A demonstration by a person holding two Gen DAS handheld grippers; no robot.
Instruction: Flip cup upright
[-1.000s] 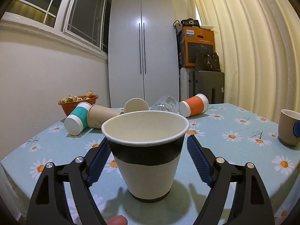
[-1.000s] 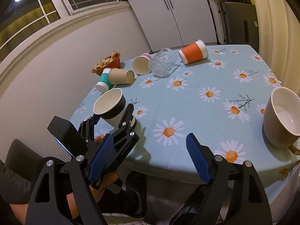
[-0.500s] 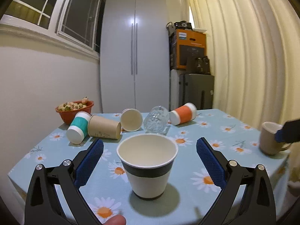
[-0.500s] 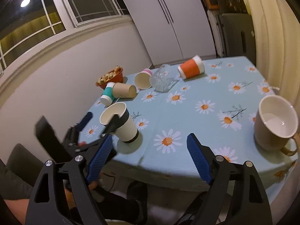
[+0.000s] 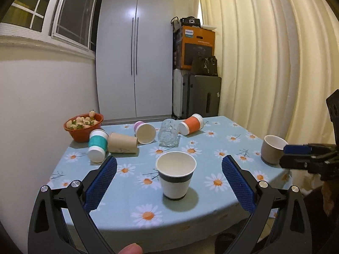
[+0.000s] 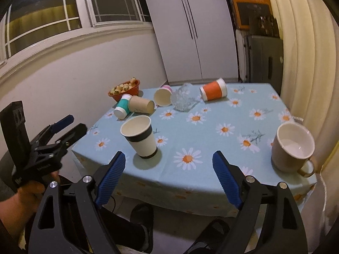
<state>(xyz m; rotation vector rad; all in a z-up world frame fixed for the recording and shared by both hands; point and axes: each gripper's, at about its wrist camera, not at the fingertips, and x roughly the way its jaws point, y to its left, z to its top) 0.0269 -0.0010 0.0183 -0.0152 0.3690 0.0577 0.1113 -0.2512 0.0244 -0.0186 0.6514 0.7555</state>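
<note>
A white paper cup with a black band [image 5: 175, 175] stands upright near the table's front edge; it also shows in the right wrist view [image 6: 141, 136]. My left gripper [image 5: 168, 182] is open and empty, pulled back from the cup, which stands free between and beyond the fingers. My right gripper [image 6: 167, 173] is open and empty, off the table's front edge. The left gripper also shows at the left of the right wrist view [image 6: 63, 127].
Several cups lie on their sides at the back: teal [image 5: 97, 146], brown [image 5: 122, 142], pink-based [image 5: 145, 132], orange [image 5: 191, 124], plus a glass [image 5: 168, 135]. A red bowl of fruit [image 5: 83, 127] stands back left. A beige mug [image 6: 293, 148] stands upright at the right edge.
My left gripper has opened wider and backed away from the upright black-banded cup, which stays standing. My right gripper has risen and drawn back slightly.
</note>
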